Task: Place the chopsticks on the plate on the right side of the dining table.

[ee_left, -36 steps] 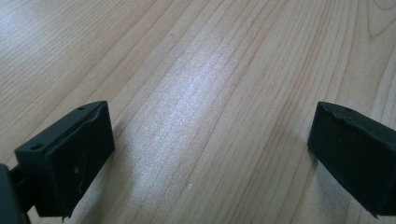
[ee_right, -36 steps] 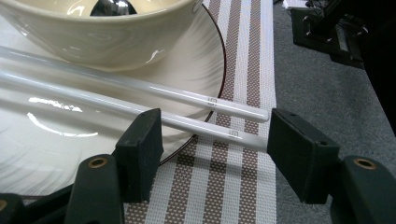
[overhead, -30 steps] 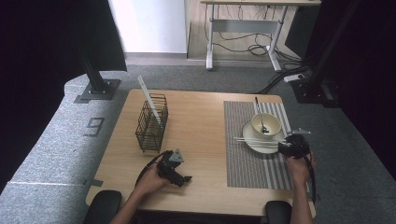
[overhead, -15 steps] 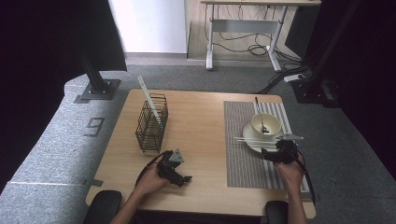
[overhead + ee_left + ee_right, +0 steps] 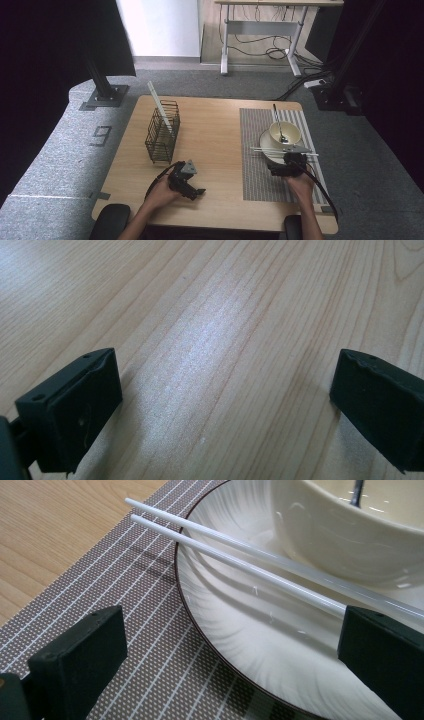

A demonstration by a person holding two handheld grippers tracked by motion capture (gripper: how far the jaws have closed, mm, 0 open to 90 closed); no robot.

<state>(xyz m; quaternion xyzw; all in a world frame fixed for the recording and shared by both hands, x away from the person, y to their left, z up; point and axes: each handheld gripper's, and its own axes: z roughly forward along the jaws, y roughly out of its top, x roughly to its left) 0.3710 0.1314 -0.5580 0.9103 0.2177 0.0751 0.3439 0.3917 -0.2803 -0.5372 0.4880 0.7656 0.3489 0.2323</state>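
A white plate [image 5: 272, 152] sits on the striped placemat [image 5: 260, 175], carrying a cream bowl [image 5: 286, 134] with a spoon [image 5: 278, 122] in it. Two white chopsticks [image 5: 282, 149] lie across the plate's near side. My right gripper [image 5: 286, 165] hovers at the plate's near rim. In the right gripper view it [image 5: 225, 670] is open, jaws straddling the plate rim [image 5: 200, 620], with the chopsticks [image 5: 240, 560] just beyond and the bowl [image 5: 350, 525] behind. My left gripper [image 5: 192, 186] rests low at the table's front; its open jaws [image 5: 225, 405] frame bare wood.
A black wire basket [image 5: 162, 132] stands on the left half of the wooden table [image 5: 215, 125], with a white stick [image 5: 159, 107] leaning out of it. Grey carpet surrounds the table; a desk frame stands behind.
My right gripper has moved left and toward the front edge, from beside the bowl to the plate's near rim. The left gripper has stayed put.
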